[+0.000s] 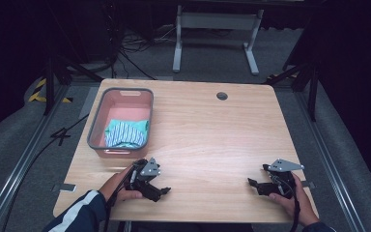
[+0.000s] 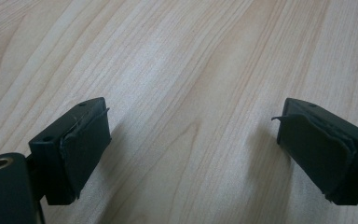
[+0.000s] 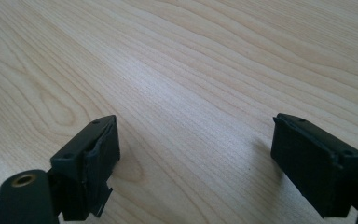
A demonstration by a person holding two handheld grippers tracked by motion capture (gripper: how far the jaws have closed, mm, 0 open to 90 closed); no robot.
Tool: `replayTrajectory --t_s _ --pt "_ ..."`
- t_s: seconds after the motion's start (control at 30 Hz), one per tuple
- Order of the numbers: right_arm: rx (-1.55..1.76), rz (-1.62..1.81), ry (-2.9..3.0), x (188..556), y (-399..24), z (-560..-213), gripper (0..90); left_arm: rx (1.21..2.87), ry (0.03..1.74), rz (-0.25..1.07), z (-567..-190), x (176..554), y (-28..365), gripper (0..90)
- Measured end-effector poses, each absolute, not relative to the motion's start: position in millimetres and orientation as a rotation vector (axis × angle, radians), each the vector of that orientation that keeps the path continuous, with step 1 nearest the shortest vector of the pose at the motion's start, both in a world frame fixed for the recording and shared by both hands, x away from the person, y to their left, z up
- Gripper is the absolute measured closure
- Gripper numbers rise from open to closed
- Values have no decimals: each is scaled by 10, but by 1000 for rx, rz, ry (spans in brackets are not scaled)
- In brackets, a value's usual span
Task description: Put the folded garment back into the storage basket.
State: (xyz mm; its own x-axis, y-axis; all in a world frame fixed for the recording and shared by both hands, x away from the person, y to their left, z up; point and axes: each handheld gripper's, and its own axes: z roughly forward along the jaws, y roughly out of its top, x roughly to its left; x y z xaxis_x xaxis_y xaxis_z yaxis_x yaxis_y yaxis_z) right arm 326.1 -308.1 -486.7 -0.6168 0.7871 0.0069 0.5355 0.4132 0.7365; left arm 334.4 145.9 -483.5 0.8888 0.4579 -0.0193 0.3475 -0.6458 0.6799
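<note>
Both tongs, left (image 1: 162, 190) and right (image 1: 252, 182), open and empty, striped cloth (image 1: 125, 132) in basket (image 1: 96, 123) just beyond left.

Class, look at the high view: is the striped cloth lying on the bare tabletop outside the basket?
No, the striped cloth lies inside the grey-rimmed pink basket at the table's left, not on the wood.

A round grommet hole (image 1: 222, 95) sits near the far edge of the light wooden tabletop (image 1: 212, 140), right of centre. Beyond the tabletop, a white metal frame (image 1: 216, 29) stands on grey carpet, with black cables (image 1: 130, 46) trailing across the floor to its left. Yellow-and-black hazard tape (image 1: 39, 92) marks the floor at the far left, beside a dark metal rail (image 1: 21, 159).
</note>
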Motion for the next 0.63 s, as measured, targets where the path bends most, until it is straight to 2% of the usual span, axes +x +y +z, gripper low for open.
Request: replayTrajectory --t_s 0.63 --pt "1130 1028 2340 3266 -3092 -4867 155 2334 578 202 -4835 3342 1457 94"
